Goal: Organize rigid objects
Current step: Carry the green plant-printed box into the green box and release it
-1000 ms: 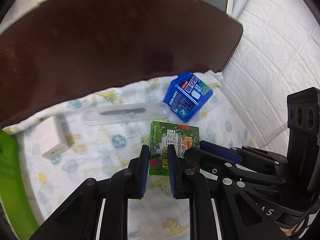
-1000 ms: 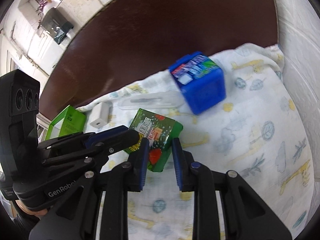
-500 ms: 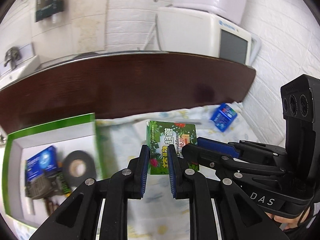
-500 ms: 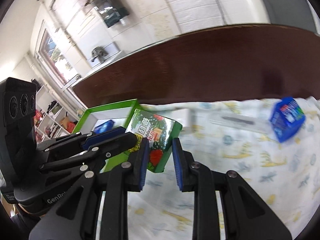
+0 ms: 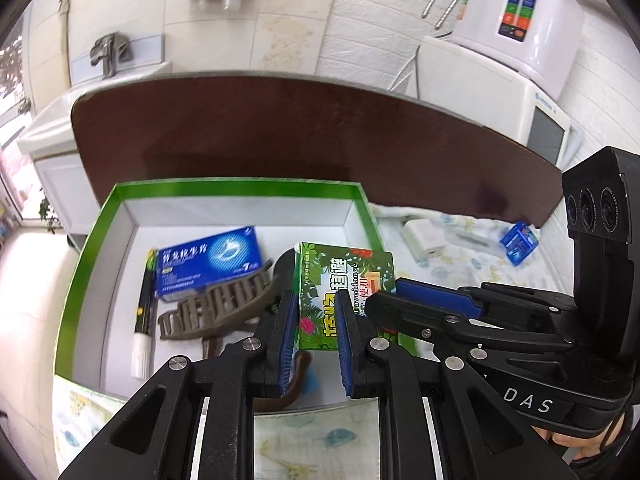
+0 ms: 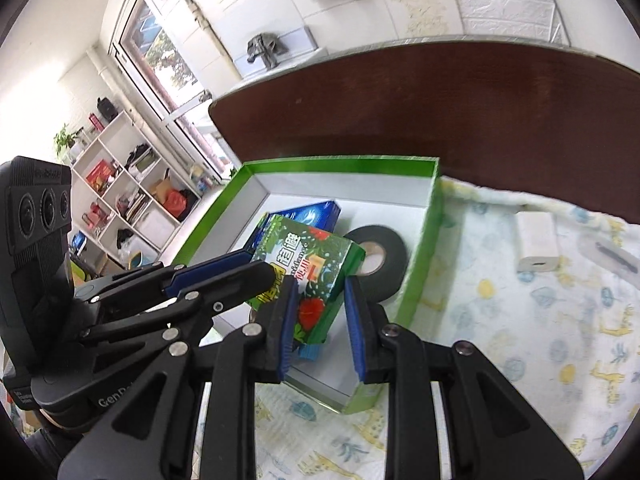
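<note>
A green box with a jungle print (image 5: 344,280) (image 6: 316,268) hangs over the right part of an open green-rimmed tray (image 5: 240,188) (image 6: 340,164). Both grippers hold it. My left gripper (image 5: 316,304) is shut on its lower left corner. My right gripper (image 6: 320,292) is shut on the lower corner nearest its camera. In each wrist view the other gripper reaches in from the side, the right gripper (image 5: 384,300) and the left gripper (image 6: 260,270), with its tips at the box. The tray holds a blue medicine box (image 5: 204,256), a grey hair clip (image 5: 216,304), a pen (image 5: 146,292) and a black tape roll (image 6: 376,258).
Right of the tray, on a giraffe-print cloth (image 6: 520,320), lie a white charger (image 5: 424,236) (image 6: 536,244), a clear case (image 5: 472,240) (image 6: 612,256) and a small blue box (image 5: 520,242). A dark brown board (image 5: 280,132) stands behind, with a white brick wall to the right.
Both grippers have carried the green box up off the cloth and leftward, from beside the small blue box to above the green tray. Their grip looks unchanged.
</note>
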